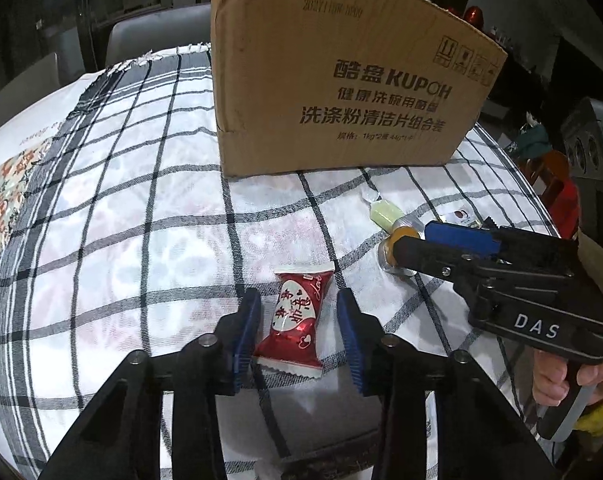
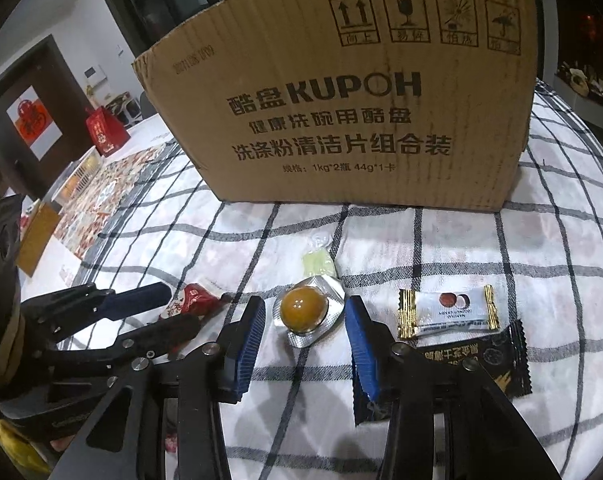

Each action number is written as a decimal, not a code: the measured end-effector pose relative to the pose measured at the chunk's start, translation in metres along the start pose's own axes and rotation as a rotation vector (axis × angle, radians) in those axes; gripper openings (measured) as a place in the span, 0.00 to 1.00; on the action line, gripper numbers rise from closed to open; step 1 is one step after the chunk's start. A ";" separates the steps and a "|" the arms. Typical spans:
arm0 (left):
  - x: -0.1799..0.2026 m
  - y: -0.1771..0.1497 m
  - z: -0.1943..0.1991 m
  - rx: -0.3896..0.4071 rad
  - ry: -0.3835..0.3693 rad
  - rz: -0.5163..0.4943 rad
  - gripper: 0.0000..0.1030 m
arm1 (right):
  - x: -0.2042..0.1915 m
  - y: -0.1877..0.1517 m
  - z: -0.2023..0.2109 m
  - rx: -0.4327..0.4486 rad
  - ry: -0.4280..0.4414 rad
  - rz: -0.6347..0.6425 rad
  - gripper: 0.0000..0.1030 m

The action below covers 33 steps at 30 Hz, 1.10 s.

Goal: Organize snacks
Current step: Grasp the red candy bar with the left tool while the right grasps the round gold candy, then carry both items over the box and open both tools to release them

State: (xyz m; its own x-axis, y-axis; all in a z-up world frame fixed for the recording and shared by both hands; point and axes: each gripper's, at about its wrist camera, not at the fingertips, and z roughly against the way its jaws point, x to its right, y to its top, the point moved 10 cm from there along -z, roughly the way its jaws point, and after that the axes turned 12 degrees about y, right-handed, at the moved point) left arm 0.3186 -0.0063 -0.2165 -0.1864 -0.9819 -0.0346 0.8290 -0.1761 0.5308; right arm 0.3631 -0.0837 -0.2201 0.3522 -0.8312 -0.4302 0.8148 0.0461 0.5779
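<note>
Left gripper [image 1: 299,320] is released, its fingers either side of a red sweet [image 1: 295,322] lying on the checked cloth [image 1: 141,200]. Right gripper [image 2: 303,338] is likewise released, straddling an amber sweet in foil [image 2: 307,312]. Only the right wrist view shows the white gold-edged packet [image 2: 447,312] and black sachet [image 2: 497,356]; a pale green sweet [image 2: 319,266] lies beyond. The cardboard box [image 2: 341,100] reads "KUPOH". The room is dim.
</note>
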 end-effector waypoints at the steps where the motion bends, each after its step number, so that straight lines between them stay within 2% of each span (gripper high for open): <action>1: 0.000 0.000 -0.001 -0.003 -0.001 0.002 0.33 | 0.000 0.000 -0.002 -0.005 0.000 0.001 0.41; 6: 0.001 0.000 -0.006 -0.007 0.000 0.014 0.28 | 0.001 -0.001 -0.005 -0.012 -0.017 0.026 0.41; 8: -0.001 0.000 -0.007 -0.009 0.003 0.020 0.27 | 0.000 -0.002 -0.006 -0.012 -0.022 0.036 0.34; 17: -0.004 0.001 -0.002 -0.002 0.003 0.041 0.22 | -0.003 -0.002 -0.001 0.004 -0.039 0.051 0.34; 33: 0.003 0.014 0.054 0.109 0.003 0.050 0.22 | -0.033 0.011 0.056 0.104 -0.021 0.102 0.34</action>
State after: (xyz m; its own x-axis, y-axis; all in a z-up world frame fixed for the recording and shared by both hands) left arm 0.3016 -0.0078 -0.1636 -0.1444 -0.9895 -0.0082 0.7748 -0.1183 0.6210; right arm 0.3346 -0.0871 -0.1605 0.4206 -0.8364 -0.3516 0.7225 0.0744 0.6873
